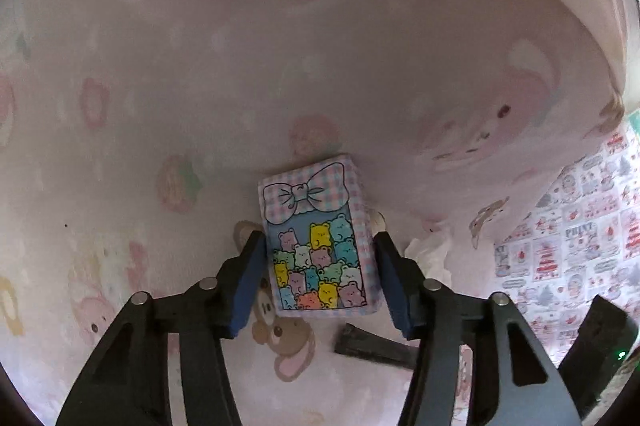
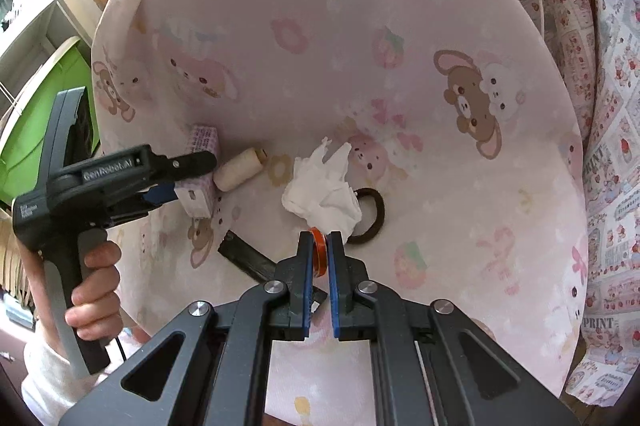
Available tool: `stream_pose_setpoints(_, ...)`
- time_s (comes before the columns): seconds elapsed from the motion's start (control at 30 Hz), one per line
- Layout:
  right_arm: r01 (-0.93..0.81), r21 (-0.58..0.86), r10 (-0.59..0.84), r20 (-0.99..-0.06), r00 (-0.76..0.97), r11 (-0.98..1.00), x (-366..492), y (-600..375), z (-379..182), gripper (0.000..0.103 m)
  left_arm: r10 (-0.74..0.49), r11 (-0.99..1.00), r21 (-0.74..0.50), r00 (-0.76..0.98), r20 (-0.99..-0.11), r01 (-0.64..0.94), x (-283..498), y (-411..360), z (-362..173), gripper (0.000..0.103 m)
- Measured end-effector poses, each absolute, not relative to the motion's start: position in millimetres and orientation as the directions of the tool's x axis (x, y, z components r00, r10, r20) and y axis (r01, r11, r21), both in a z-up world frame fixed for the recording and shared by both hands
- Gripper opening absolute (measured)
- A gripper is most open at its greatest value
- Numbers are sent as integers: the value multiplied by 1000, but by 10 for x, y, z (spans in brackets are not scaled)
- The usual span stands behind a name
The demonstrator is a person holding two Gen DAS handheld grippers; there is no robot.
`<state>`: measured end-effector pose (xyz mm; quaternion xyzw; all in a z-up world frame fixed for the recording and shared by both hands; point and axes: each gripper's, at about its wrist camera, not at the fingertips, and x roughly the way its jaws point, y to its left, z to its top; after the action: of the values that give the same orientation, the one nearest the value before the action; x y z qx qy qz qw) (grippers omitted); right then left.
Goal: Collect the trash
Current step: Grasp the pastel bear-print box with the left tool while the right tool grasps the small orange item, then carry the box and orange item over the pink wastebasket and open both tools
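A small box printed with coloured bears and a bow [image 1: 318, 238] lies on the pink cartoon-print bedsheet [image 1: 280, 65]. My left gripper [image 1: 320, 246] straddles it, a pad at each side, left touching, right a hair off. From the right wrist view the left gripper [image 2: 176, 177] is at the box [image 2: 200, 161]. My right gripper [image 2: 319, 246] is shut on an orange ring-shaped piece [image 2: 319, 250]. A crumpled white tissue [image 2: 324, 193] lies just beyond it, a cream cylinder [image 2: 240, 169] further left.
A dark hair tie [image 2: 370, 214] lies right of the tissue. A black flat wrapper [image 2: 248, 258] lies near the right gripper's left finger and also shows in the left wrist view [image 1: 372, 344]. A patterned quilt [image 2: 600, 145] is at the right; green furniture [image 2: 40, 113] is at the left.
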<state>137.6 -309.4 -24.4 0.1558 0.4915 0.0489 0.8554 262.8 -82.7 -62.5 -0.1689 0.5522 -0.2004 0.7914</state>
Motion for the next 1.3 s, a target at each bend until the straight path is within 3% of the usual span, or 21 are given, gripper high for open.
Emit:
stream_pose_setpoints(0.17, 57, 293, 221, -822, 525, 954, 1342, -3062, -203, 8, -396, 917, -330, 403, -825, 225, 2450, -956, -371, 49)
stream_pose_setpoints(0.33, 40, 263, 203, -824, 528, 964, 1287, -3033, -178, 8, -85, 939, 111, 531, -843, 325, 2112, -1209, -183, 50)
stream_pose_setpoints(0.4, 37, 252, 196, -828, 526, 967, 1275, -3021, -189, 8, -12, 909, 216, 539, -842, 358, 2015, -1276, -221, 50)
stream_pose_setpoints(0.57, 35, 235, 184, -837, 515, 971, 1272, -3009, -214, 8, -30, 918, 119, 367, -930, 378, 2058, -1156, -498, 50)
stream_pose_setpoints(0.67, 34, 237, 187, -837, 514, 971, 1285, -2992, -218, 8, -22, 912, 140, 387, -922, 385, 2055, -1105, -494, 54)
stream_pose_setpoints(0.73, 31, 234, 185, -836, 516, 972, 1307, -2966, -223, 8, -65, 920, 93, 384, -921, 380, 2068, -1037, -460, 70)
stream_pose_setpoints(0.77, 30, 231, 183, -837, 515, 972, 1314, -2955, -227, 8, -101, 928, 47, 370, -924, 370, 2082, -988, -450, 71)
stream_pose_setpoints(0.87, 29, 229, 183, -840, 511, 973, 1321, -2928, -253, 8, -199, 938, -85, 324, -925, 335, 2133, -930, -459, 70)
stream_pose_setpoints(0.97, 25, 230, 185, -838, 513, 973, 1315, -2925, -246, 8, -167, 948, -55, 345, -924, 313, 2167, -870, -476, 63)
stream_pose_setpoints(1.03, 24, 228, 183, -836, 517, 973, 1307, -2927, -243, 8, -141, 952, -29, 352, -925, 304, 2154, -904, -503, 51)
stream_pose_setpoints(1.3, 37, 225, 174, -840, 513, 974, 1288, -2976, -258, 8, -141, 947, -14, 376, -916, 321, 2000, -1163, -454, 49)
